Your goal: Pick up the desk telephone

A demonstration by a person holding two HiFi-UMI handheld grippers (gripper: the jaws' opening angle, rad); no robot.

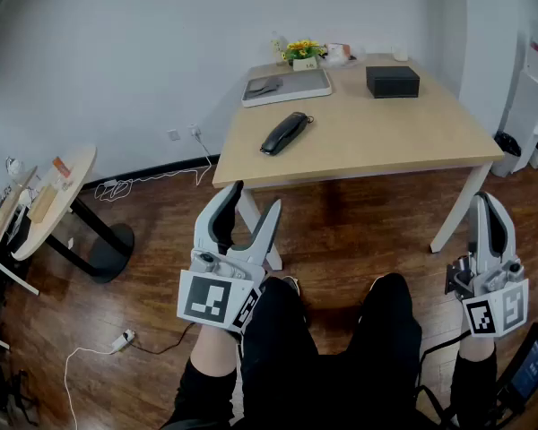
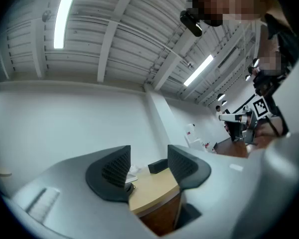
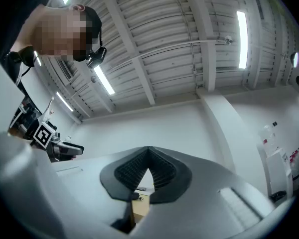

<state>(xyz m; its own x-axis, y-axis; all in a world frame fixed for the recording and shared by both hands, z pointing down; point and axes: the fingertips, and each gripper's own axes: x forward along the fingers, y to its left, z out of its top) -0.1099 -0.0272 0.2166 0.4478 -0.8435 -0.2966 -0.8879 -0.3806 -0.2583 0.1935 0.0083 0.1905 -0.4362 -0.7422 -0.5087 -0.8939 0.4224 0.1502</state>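
Observation:
A black desk telephone handset (image 1: 284, 133) lies on the left part of a light wooden table (image 1: 412, 137) ahead of me. My left gripper (image 1: 251, 202) is held low over the floor in front of the table, short of its near edge, its jaws open and empty. In the left gripper view the table (image 2: 149, 190) shows between the open pads (image 2: 114, 169). My right gripper (image 1: 489, 202) hangs near the table's right leg, pads pressed together, nothing in them. In the right gripper view the shut gripper (image 3: 149, 153) points up at the wall and ceiling.
On the table stand a black box (image 1: 393, 81), a grey tray with a cloth (image 1: 287, 86) and a small pot of yellow flowers (image 1: 303, 53). A round side table (image 1: 54, 200) stands at the left. Cables and a power strip (image 1: 122, 339) lie on the wooden floor.

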